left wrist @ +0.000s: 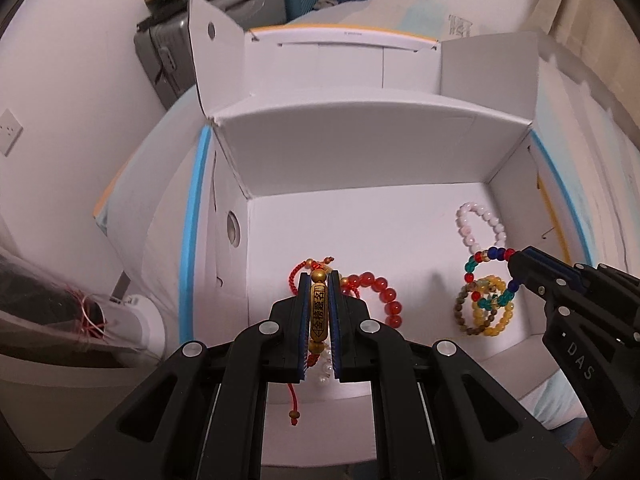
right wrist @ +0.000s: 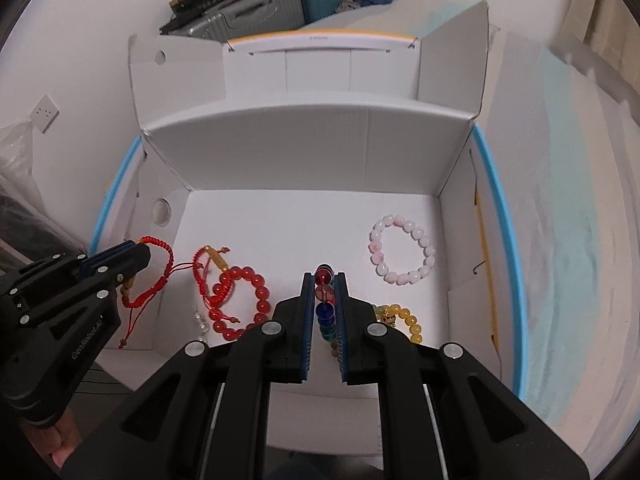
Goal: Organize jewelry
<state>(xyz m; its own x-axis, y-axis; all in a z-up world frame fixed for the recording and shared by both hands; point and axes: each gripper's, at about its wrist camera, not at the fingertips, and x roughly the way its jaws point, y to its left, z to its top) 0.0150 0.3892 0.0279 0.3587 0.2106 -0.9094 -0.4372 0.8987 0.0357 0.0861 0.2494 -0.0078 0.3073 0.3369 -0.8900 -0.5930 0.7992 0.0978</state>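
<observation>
An open white cardboard box (left wrist: 360,152) (right wrist: 304,148) holds several bracelets. My left gripper (left wrist: 320,280) (right wrist: 138,254) is shut on a red cord bracelet with a gold bar charm (left wrist: 319,309) (right wrist: 156,276), held above the box's left side. My right gripper (right wrist: 325,280) (left wrist: 516,268) is shut on a multicoloured bead bracelet (left wrist: 486,264) (right wrist: 324,312) above the right side. On the box floor lie a red bead bracelet (left wrist: 384,292) (right wrist: 256,300), a pink bead bracelet (left wrist: 480,224) (right wrist: 402,250), a yellow bead bracelet (left wrist: 496,316) (right wrist: 408,320) and a second red cord bracelet (right wrist: 208,276).
The box sits on a white and pale blue surface (right wrist: 560,240) next to a white wall (left wrist: 80,120) with a socket (right wrist: 43,112). Suitcases (right wrist: 256,8) stand behind. A clear plastic bag (left wrist: 48,312) and a white container lie at the left.
</observation>
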